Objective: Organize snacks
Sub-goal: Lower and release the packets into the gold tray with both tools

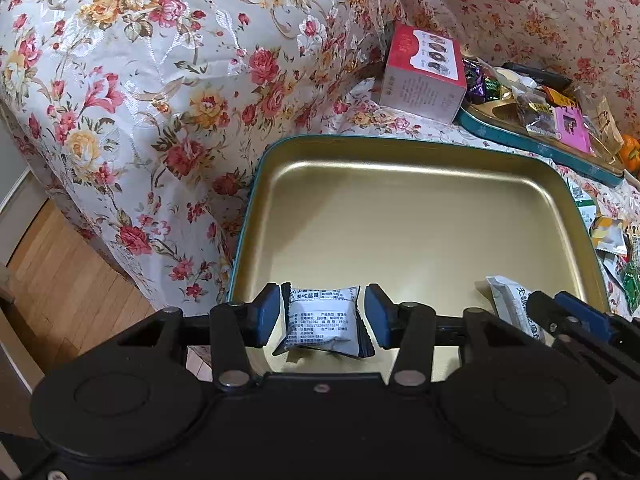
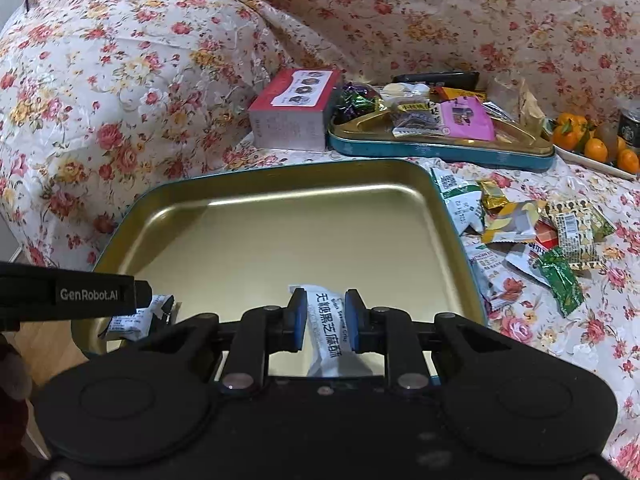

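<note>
The left wrist view shows the left claw (image 1: 322,316) standing open, a small white snack packet (image 1: 322,322) lying between its blue pads (image 1: 267,316) with a narrow gap on each side, so nothing is gripped. That packet rests on the floor of the gold tin tray (image 1: 420,216), close to the tray's near edge. At 3 o'clock in this view the right claw (image 1: 536,312) comes in over the tray's near right corner, with a long white packet (image 1: 508,300) in front of it.

The right wrist view makes that grip plain: the right claw (image 2: 326,320) is closed on the long white packet (image 2: 326,332) (printed in black characters), both pads pressing its sides over the tray's (image 2: 304,220) near edge. At 9 o'clock the left claw's black arm (image 2: 72,294) reaches in, the small white snack packet (image 2: 132,320) just past its tip.

Only this view shows the loose snack pile (image 2: 532,236) spread on the floral sofa cover (image 2: 120,80) at 3 o'clock, just beside the tray's right rim, and the oranges (image 2: 592,144) at 2 o'clock. Both views show a red box (image 2: 294,110) at 12 o'clock, touching a teal tin lid (image 2: 440,148) laden with sweets.

The tray's middle and far half lie bare; its left rim sits by the sofa arm, wooden floor (image 1: 60,280) below at 9 o'clock
</note>
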